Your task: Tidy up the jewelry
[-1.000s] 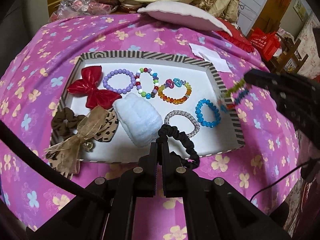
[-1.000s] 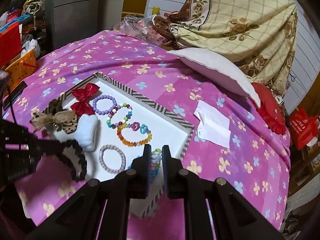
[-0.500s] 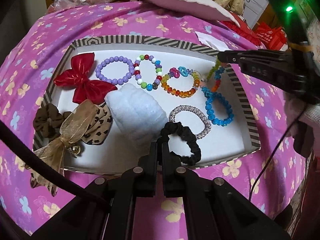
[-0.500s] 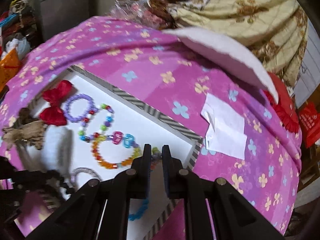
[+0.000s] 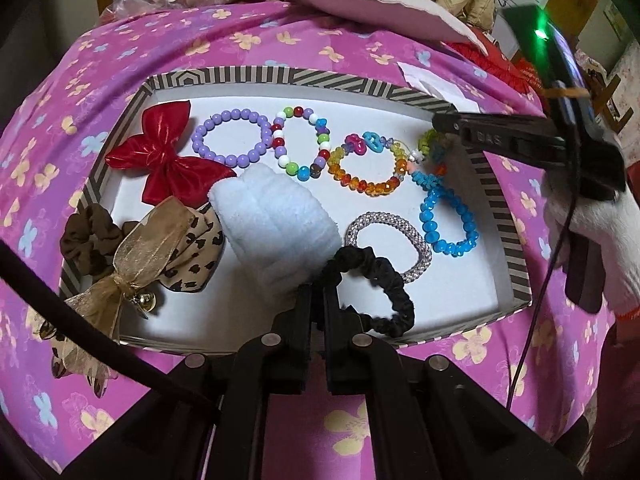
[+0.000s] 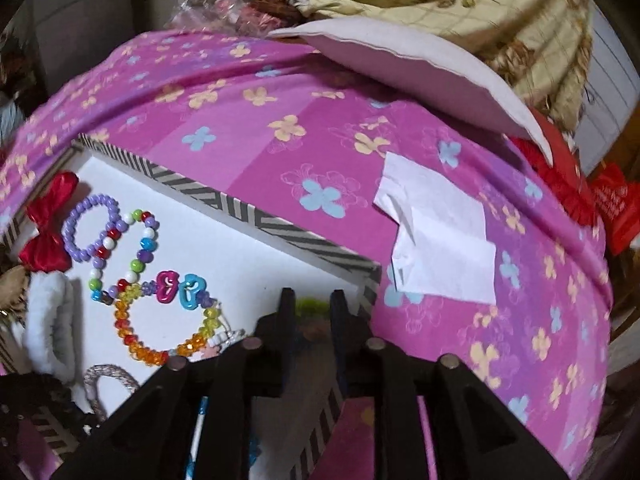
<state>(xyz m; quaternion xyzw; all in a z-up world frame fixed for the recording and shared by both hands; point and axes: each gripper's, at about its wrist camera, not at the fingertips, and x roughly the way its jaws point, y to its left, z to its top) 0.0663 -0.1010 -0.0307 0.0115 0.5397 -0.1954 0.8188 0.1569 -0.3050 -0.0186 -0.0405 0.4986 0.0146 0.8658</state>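
from the left side: the gold ribbon bow hangs over the near-left rim of the striped tray; a nudge there could, i think, pull it out onto the pink flowered cloth. the left claw is clenched on the black scrunchie, which lies at the tray's near edge and overlaps the silver band. let go here, it may cover or snag that band. lifting it away could drag the band along.

further right, the right claw has just been opening its jaws, and they now stand apart. the green-and-orange bracelet sits between them in the far-right corner, unpinched. it touches the rainbow bracelet and the blue bracelet. the beads could tangle, or a strand could catch on a finger as the claw leaves.

counted, left to right:
- brown scrunchie: one; with the black one, two
- bows: three, the gold one, a leopard one and a red one
- white fluffy band: one
- bead bracelets: five, counting the purple bracelet and the mixed-colour bracelet
- silver band: one
- tray: one
- claws: two
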